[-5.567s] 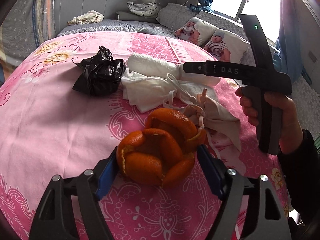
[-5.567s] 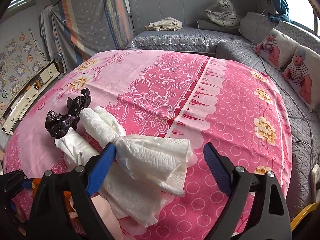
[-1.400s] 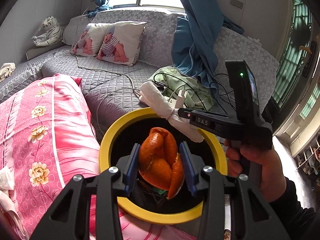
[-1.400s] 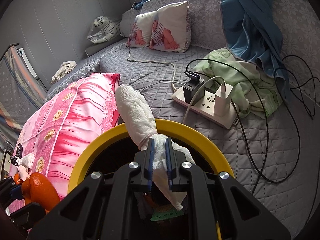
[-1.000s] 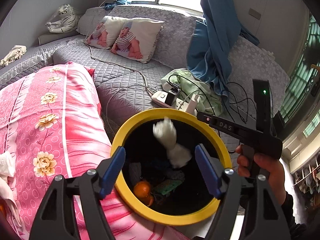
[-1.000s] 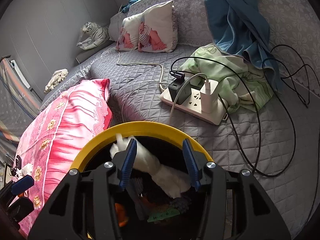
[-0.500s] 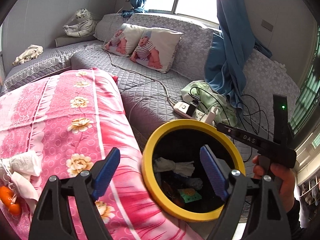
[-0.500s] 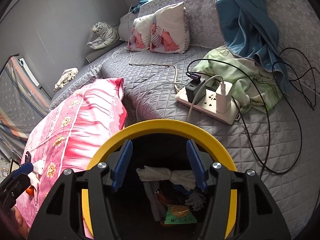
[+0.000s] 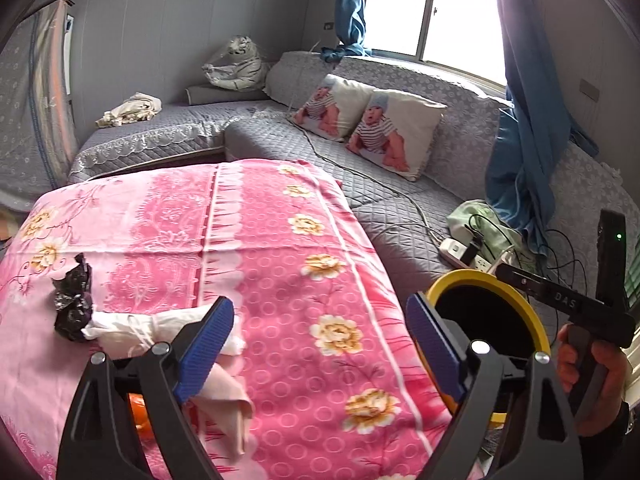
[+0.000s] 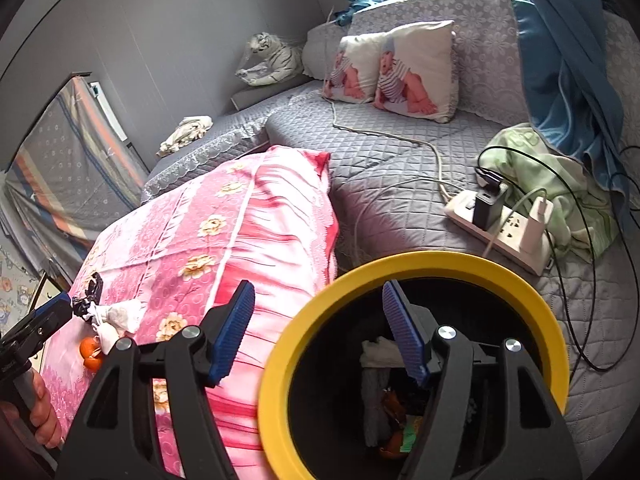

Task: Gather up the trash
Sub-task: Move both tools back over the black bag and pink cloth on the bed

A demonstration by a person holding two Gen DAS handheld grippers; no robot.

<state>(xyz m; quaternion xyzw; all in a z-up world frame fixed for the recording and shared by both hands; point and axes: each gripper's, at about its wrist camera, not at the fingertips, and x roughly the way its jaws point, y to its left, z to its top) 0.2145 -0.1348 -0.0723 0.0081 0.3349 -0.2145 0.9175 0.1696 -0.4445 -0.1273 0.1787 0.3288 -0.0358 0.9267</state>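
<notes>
We noted the remaining trash at the left of the pink floral blanket (image 9: 280, 248): a crumpled black plastic bag (image 9: 72, 308), a wad of white tissue (image 9: 132, 330) touching it, a pale pink cloth (image 9: 224, 392) nearer the camera, and a scrap of orange peel (image 9: 138, 410) partly hidden behind the left gripper's frame.

The left gripper (image 9: 320, 344) hung above the blanket with its fingers (image 9: 206, 346) released; the jaws had just been opening, and nothing lay between them.

To the right stood the yellow-rimmed trash bin (image 10: 420, 268), beside the blanket's edge. Inside we saw white tissue (image 10: 380, 350), orange peel and a green scrap at the bottom.

The right gripper (image 10: 324, 332) hung at the bin's left rim, one finger over the blanket and the other over the bin's mouth. Its fingers were released and empty; these jaws had also just been opening.

Further right, on the grey quilted sofa (image 10: 400, 168), lay a white power strip (image 10: 504, 232) with chargers plugged in, next to a green cloth (image 10: 540, 168).
</notes>
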